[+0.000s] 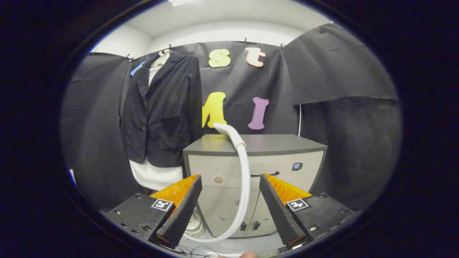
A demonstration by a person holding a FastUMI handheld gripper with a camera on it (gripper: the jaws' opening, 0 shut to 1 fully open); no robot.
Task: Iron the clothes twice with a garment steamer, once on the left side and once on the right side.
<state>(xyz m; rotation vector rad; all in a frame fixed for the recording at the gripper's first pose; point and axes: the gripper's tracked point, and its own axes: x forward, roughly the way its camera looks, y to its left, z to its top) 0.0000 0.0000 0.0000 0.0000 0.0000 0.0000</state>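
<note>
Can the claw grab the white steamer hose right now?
Probably yes: the claw is open, and the white steamer hose runs up through the gap between its fingers, in front of the cabinet, with nothing blocking it.

The gripper (230, 182) is held level and faces forward, its two fingers (181, 211) spread wide apart with an open gap between them and nothing pressed by either pad. Each finger is a black ribbed wedge backed in orange, mounted on a black block that carries a small square marker, and the tips lean slightly toward each other. Just below the gap, close behind the right finger's base, a fingertip (248, 254) of the person's hand peeks up.
</note>
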